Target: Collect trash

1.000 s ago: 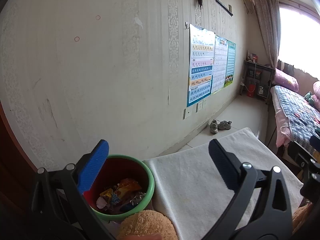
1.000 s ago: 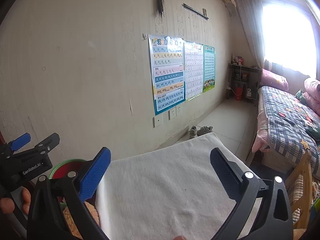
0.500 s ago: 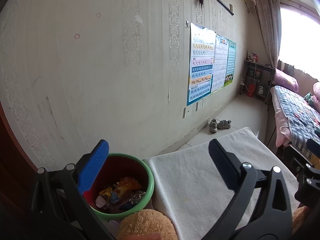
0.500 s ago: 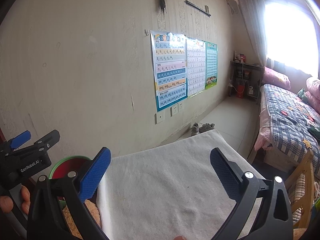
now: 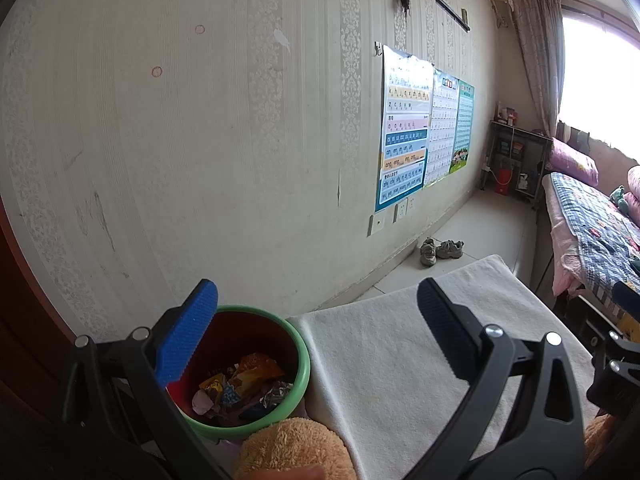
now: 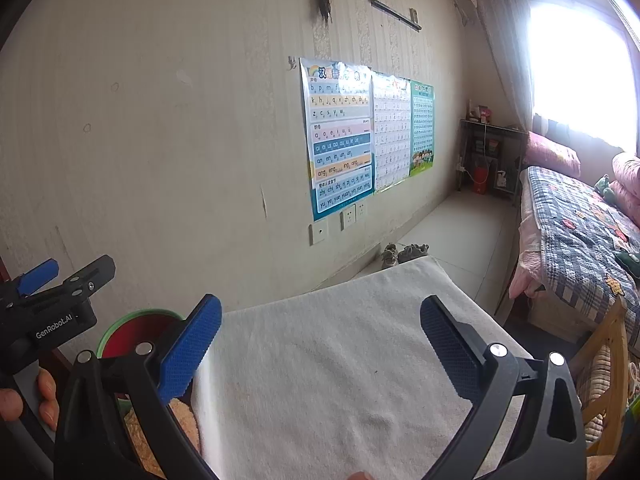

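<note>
A green-rimmed red bin stands at the left end of a white-towelled table, by the wall. Several crumpled wrappers lie inside it. My left gripper hangs open above the bin's right rim and the towel, holding nothing. In the right wrist view the same bin shows at lower left, partly behind my blue fingertip. My right gripper is open over the white towel, nothing between its fingers. The left gripper's black body appears at the far left, held by a hand.
A tan plush toy lies at the table's near edge below the bin. The papered wall with posters runs along the left. A pair of shoes sits on the floor beyond the table. A bed with a patchwork quilt stands at right.
The right wrist view has tilted down and shifted slightly, so the posters sit higher and further right in frame. The left gripper has barely moved. Both stay open.
</note>
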A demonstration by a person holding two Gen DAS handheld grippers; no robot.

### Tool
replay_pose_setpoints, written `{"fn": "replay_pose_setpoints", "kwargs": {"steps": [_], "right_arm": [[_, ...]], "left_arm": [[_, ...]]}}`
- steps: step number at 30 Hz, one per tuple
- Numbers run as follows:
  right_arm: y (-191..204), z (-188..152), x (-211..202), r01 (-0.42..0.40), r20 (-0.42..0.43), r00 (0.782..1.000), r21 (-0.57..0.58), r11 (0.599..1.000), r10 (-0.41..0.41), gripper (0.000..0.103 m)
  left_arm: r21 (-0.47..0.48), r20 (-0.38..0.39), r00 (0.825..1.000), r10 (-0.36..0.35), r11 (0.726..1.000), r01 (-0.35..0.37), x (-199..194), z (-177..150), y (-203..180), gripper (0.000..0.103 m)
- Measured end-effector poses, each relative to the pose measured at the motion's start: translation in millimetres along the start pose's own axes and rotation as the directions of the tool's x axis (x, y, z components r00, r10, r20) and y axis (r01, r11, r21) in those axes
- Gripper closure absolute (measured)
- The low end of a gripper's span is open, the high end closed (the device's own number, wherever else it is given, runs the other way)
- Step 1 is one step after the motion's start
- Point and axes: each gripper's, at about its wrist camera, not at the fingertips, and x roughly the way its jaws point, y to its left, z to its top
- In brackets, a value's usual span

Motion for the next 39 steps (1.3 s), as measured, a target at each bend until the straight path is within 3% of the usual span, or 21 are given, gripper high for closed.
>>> {"fn": "replay_pose_setpoints", "kwargs": {"steps": [28, 35, 39], "right_arm": [[1.8, -8.2, 13.6, -0.005, -0.047, 0.999, 0.006, 1.0, 0.005, 0.007], [-14.5, -23.0, 33.4, -0.01, -0.109, 0.994, 0.058, 0.998, 0.017, 0.007], [-62.8, -52.1, 74.6, 0.114, -0.212, 0.974, 0.156, 0.981, -0.08, 0.007]], "left_arm": [[0.002, -0.027, 1.0, -0.009, 1.0, 0.009, 6.3, -5.1, 1.4, 0.005], [0.024, -0.042, 0.999, -0.007, 1.0, 0.008, 11.6, -11.6, -1.2, 0.005], [0.025, -0.097, 0.995, -0.013, 1.0, 0.016, 22.4, -22.0, 2.1, 0.005]]}}
